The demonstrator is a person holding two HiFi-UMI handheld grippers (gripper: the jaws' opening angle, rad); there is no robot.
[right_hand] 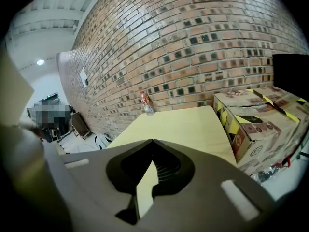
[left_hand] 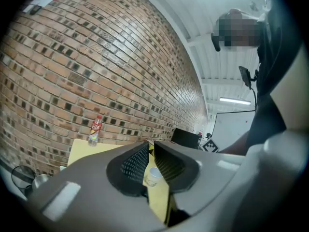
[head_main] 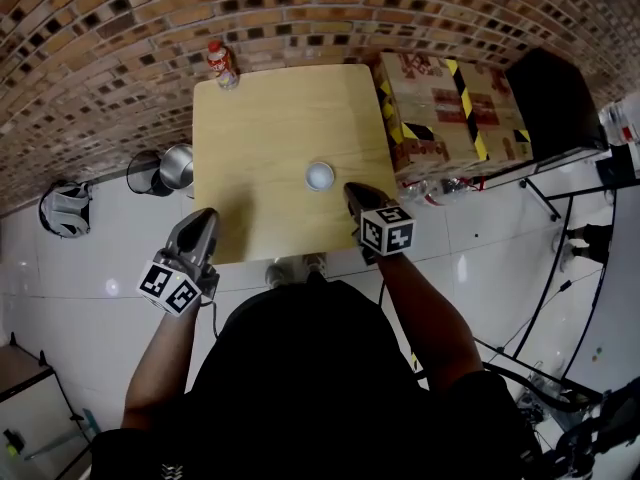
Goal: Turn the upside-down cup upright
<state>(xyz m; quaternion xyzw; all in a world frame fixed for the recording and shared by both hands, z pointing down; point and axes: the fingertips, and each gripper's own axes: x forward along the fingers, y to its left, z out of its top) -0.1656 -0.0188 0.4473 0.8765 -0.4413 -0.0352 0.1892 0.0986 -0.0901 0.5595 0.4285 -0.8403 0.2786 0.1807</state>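
Observation:
A small white cup (head_main: 319,176) stands on the wooden table (head_main: 270,118), right of its middle. In the left gripper view the cup (left_hand: 153,176) shows between the jaws, farther off, with its wider rim up. My right gripper (head_main: 350,188) sits just right of the cup and near it, apart from it, shut with nothing in it. In its own view the right gripper (right_hand: 152,140) has its tips together and the cup is out of sight. My left gripper (head_main: 207,215) hovers at the table's near left edge; its own view shows the left gripper (left_hand: 149,144) shut, empty.
A red-capped bottle (head_main: 219,63) stands at the table's far left corner. A taped cardboard box (head_main: 450,108) sits against the table's right side, with a black case (head_main: 550,98) beyond it. Metal pots (head_main: 175,166) stand on the floor at the left. A brick wall runs behind.

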